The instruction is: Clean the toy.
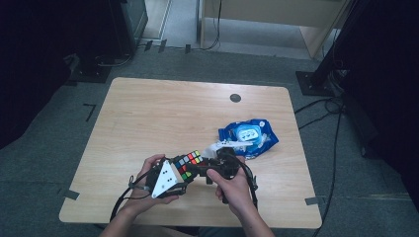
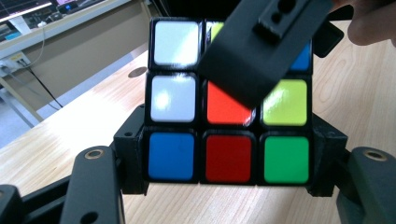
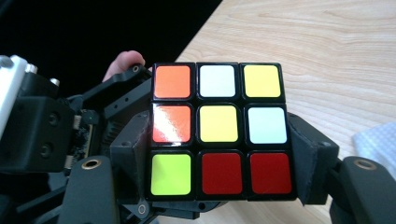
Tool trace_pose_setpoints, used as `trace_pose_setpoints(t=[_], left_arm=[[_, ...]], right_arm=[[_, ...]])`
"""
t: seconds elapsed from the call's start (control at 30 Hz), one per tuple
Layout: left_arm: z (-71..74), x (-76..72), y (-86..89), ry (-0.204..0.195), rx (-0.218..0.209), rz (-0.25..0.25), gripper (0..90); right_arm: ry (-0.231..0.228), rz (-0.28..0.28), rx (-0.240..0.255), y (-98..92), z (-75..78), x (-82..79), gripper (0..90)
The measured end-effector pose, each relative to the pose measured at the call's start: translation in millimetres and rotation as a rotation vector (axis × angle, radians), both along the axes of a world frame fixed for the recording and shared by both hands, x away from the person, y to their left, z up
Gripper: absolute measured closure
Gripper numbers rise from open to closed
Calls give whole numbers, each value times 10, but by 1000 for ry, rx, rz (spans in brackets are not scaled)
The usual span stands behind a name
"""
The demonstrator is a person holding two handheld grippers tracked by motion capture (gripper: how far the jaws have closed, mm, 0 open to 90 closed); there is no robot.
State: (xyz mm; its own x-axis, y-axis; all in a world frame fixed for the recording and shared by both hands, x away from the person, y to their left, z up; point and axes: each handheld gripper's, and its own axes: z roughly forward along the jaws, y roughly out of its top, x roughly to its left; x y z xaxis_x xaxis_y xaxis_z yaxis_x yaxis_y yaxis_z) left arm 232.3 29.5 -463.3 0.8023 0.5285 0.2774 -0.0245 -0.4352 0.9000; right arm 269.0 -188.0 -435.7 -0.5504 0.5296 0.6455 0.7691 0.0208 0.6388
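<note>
A scrambled Rubik's cube (image 1: 190, 163) is held just above the wooden table (image 1: 148, 113), near its front edge, between both grippers. My left gripper (image 1: 184, 172) comes in from the left under its grey three-cornered plate, and its jaws press the cube's lower layer (image 2: 224, 158) from both sides. My right gripper (image 1: 201, 167) meets the cube from the right. In the right gripper view its jaws clamp the cube (image 3: 219, 126) on its left and right sides. One right jaw lies across the cube's top in the left gripper view.
A blue crinkled packet (image 1: 249, 136) lies just behind the right hand, with a white sheet (image 1: 217, 147) sticking out beside it. A round dark grommet (image 1: 235, 98) sits near the table's far edge. Cables trail from both grippers toward the front edge.
</note>
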Motion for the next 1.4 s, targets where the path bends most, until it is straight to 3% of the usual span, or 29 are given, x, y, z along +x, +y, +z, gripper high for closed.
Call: trace_pose_setpoints(t=[0.2,0.3,0.37,0.4,0.5,0.57,0.73,0.83,0.97,1.07,1.17,1.27,1.4], left_arm=[[15,-17,4,-16,2,4,339],[25,28,78,-2,-6,30,339],[34,69,150,12,-24,46,339],[45,93,193,23,-35,54,339],[61,137,280,27,-45,82,339],[53,149,299,35,-45,89,339],[25,141,265,45,-35,78,339],[9,142,254,53,-32,72,339],[-1,147,261,62,-34,73,339],[6,148,270,65,-40,70,339],[9,153,275,71,-47,70,339],[10,153,277,71,-51,68,339],[11,151,275,74,-53,69,339]], right_arm=[[1,28,-9,24,-7,6,343],[-39,27,10,-60,58,23,325],[-80,4,37,-166,108,39,348],[-117,-22,28,-216,123,42,355],[-261,-105,-91,-292,73,75,370],[-315,-135,-175,-285,-53,122,368],[-386,-168,-384,-201,-407,230,389],[-424,-153,-482,-140,-534,263,387],[-395,-118,-560,-94,-697,334,410],[-347,-96,-559,-86,-773,358,471],[-320,-110,-568,-103,-806,357,544],[-316,-142,-558,-146,-831,349,649],[-326,-173,-588,-162,-833,332,820]])
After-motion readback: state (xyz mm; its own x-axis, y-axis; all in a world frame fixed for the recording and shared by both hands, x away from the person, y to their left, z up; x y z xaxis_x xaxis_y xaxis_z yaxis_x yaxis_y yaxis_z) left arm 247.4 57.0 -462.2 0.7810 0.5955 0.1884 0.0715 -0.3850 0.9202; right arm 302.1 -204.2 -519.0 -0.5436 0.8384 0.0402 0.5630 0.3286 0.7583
